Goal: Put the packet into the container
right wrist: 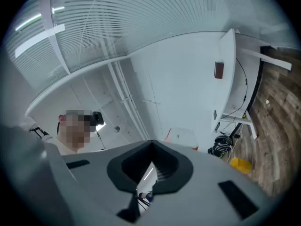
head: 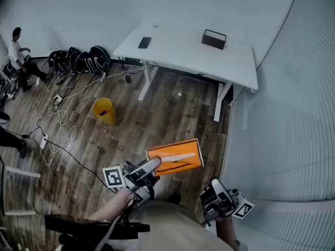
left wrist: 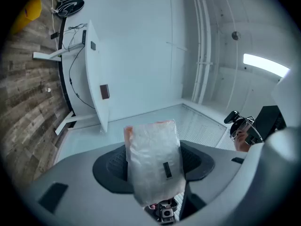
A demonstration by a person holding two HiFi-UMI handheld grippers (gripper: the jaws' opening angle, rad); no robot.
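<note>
Head view: left hand-held gripper (head: pixel 172 159) pinches the flat orange plastic packet (head: pixel 186 147) over the wooden floor (head: pixel 94 140); right hand-held gripper (head: pixel 212 192) pressed together, empty. The packet is best carried level to the dark rectangular container (head: pixel 213 38) on the white worktop (head: pixel 172 48).

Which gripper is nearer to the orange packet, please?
Left. The left gripper is clamped on the packet; the right gripper hangs apart, below and right of it.

Packet (left wrist: pixel 150 154) glossy plastic film; floor (head: pixel 162 120) matt wood planks; table (head: pixel 178 48) smooth.
</note>
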